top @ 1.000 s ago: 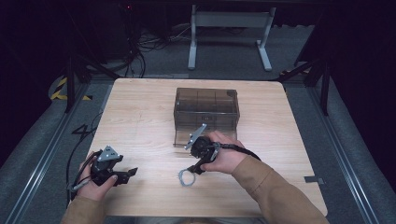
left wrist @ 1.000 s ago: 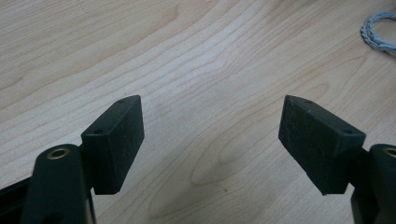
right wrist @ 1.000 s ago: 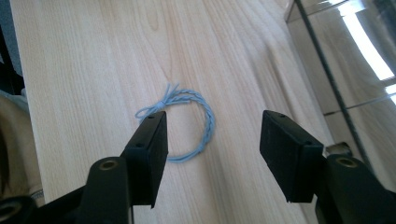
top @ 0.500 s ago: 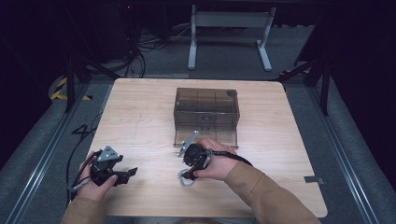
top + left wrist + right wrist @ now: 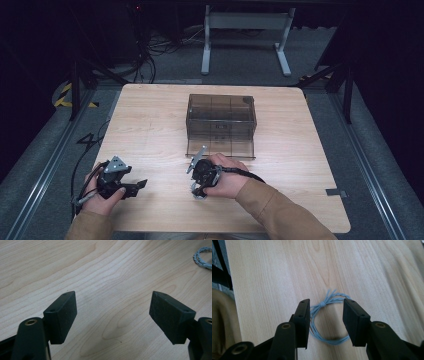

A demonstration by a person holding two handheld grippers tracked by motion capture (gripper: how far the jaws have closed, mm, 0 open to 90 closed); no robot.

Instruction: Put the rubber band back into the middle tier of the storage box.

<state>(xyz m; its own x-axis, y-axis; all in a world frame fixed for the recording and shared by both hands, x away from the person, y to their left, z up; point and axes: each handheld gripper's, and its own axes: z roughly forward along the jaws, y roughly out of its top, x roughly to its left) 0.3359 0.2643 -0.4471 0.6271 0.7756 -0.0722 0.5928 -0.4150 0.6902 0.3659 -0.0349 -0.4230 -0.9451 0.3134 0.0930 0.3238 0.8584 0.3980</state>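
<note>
I see the table (image 5: 150, 125), pale wood, taking up the middle of the high view, with dark floor around it. On its far half stands the box (image 5: 221, 125), a smoky clear case with inner dividers, upright and closed as far as I can tell.

My right hand (image 5: 227, 175) sits just in front of the box, holding the right gripper (image 5: 198, 189) pointed down toward the table's near side. In the right gripper view its jaws are part open, one on each side of the cord (image 5: 325, 320), a small loop of light blue twine knotted at the top with loose ends fanning out. The loop lies flat on the wood between the jaws; I cannot tell whether either jaw touches it, and nothing is gripped.

My left hand (image 5: 102, 192) rests near the table's front left corner, holding the left gripper (image 5: 137, 186) low over the wood, well apart from the right one. Its jaws are spread wide with bare wood between them. In the left gripper view the cord (image 5: 203, 257) shows at the upper right edge.
</note>
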